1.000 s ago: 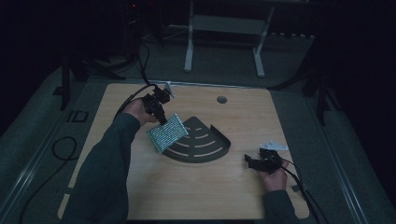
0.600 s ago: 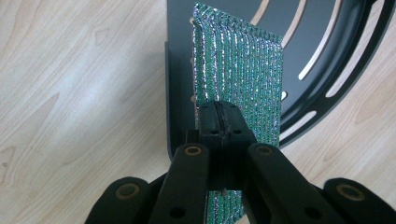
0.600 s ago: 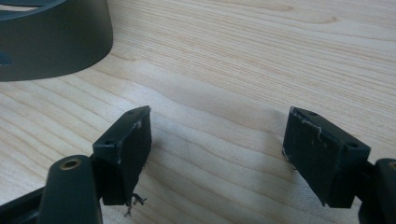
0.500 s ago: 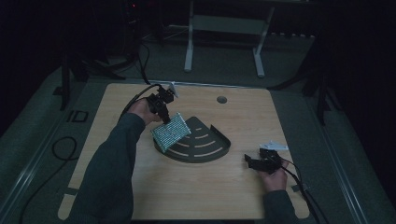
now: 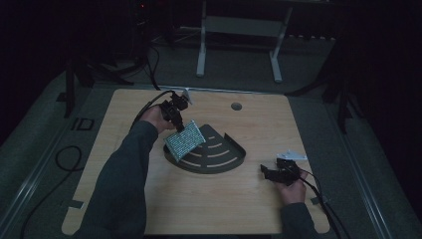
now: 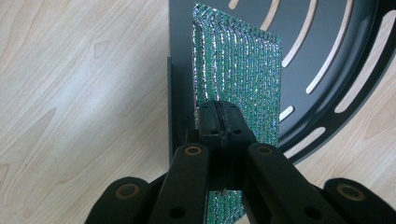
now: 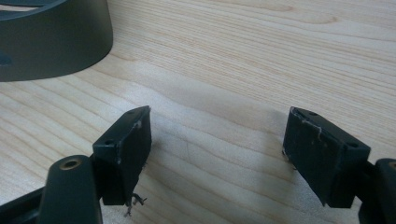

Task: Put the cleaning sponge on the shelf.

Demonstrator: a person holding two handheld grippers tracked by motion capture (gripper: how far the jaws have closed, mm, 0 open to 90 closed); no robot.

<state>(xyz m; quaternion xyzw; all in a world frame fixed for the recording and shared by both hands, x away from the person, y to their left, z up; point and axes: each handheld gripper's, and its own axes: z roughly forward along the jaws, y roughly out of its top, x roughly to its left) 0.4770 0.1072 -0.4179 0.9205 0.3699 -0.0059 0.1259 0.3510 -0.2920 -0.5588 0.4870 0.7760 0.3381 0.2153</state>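
Jaws over glittery sheet's (image 6: pixel 238 79) near edge

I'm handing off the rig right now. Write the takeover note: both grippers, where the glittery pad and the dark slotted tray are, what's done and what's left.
Left gripper: shut on the glittery green pad, gripping its near edge and holding it tilted over the left end of the tray.
Right gripper: open, holding nothing, low over the bare table beside the tray.
Dark slotted tray: flat at mid-table.
Done: pad picked up and brought to the tray.
Left: probably lower the pad into the tray and release.
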